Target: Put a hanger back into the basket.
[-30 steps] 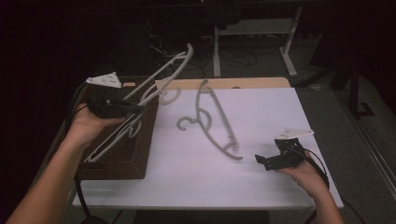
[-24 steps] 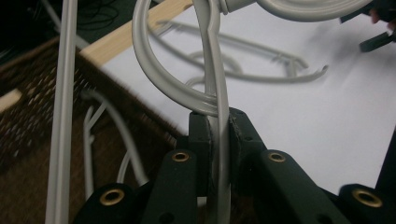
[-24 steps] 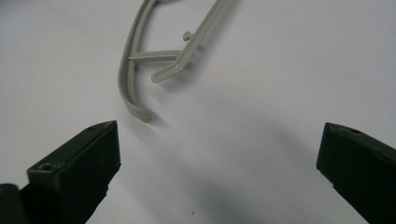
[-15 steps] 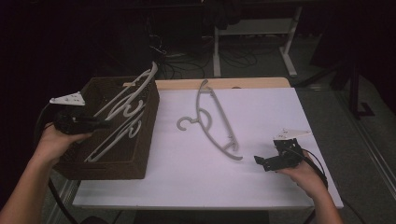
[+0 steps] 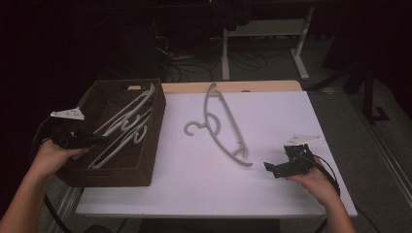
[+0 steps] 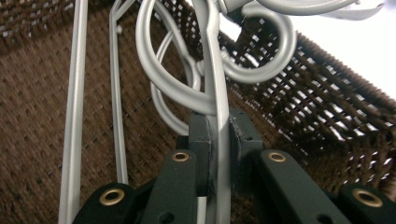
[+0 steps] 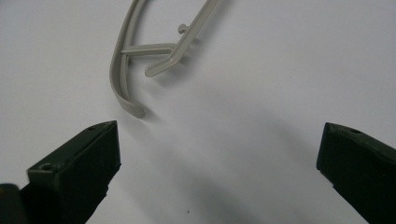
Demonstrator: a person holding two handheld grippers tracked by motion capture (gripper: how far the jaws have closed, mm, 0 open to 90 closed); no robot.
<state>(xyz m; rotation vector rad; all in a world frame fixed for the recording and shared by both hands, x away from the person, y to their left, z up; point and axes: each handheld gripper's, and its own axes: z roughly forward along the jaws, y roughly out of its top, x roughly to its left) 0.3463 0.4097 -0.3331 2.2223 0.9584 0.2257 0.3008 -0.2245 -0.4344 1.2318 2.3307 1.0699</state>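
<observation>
A brown wicker basket [image 5: 145, 160] stands at the table's left with grey plastic hangers [image 5: 124, 130] lying in it. My left gripper [image 5: 97, 140] reaches over the basket's left rim, shut on one grey hanger [image 6: 218, 93], whose bar runs between the jaws above the basket's woven floor [image 6: 37, 121]. Another grey hanger [image 5: 224, 127] lies flat on the white table top [image 5: 194, 189]. My right gripper [image 5: 268, 167] rests low at the right, open, just short of that hanger's near end [image 7: 126, 100].
Behind the white top, a wooden strip [image 5: 233, 86] runs along the table's far edge. Beyond it stand a white stand's legs [image 5: 301, 63] and loose cables [image 5: 180, 63] on a dark floor.
My left gripper has carried its hanger down and to the left, from the air over the table into the basket. The right gripper and the hanger on the table stay put.
</observation>
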